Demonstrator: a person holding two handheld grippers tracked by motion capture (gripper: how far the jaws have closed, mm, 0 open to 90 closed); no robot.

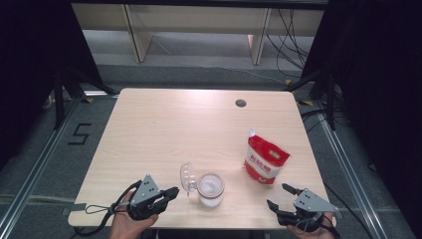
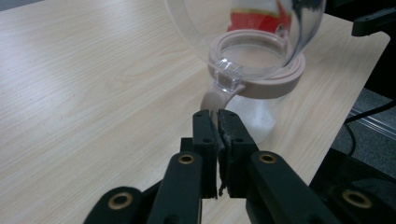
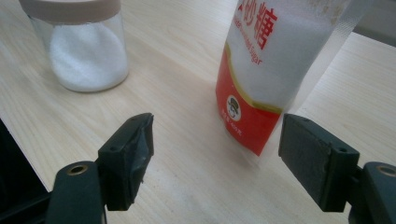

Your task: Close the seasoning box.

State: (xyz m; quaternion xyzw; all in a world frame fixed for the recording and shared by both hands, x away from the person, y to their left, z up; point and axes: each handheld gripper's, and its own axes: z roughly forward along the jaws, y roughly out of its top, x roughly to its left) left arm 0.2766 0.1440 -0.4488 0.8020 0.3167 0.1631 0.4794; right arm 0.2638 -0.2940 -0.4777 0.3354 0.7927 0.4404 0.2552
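Note:
A glass jar [image 1: 210, 189] with white grains inside and a beige rim stands near the table's front edge. Its clear domed lid [image 1: 187, 178] is flipped up on the left side. In the left gripper view the jar's rim [image 2: 261, 84] and a beige tab lie just past my left gripper [image 2: 216, 114], whose jaws are pressed together; I cannot tell whether the tab is pinched. From above, my left gripper [image 1: 174, 191] points right at the jar. A red and white sugar bag [image 1: 265, 160] stands upright to the right. My right gripper [image 1: 279, 195] is open, its jaws [image 3: 218, 123] short of the bag [image 3: 275, 60].
The wooden table [image 1: 164, 124] has a round cable hole [image 1: 241, 103] at the back. Its front edge runs just under both hands. Dark curtains, floor rails and cables surround the table.

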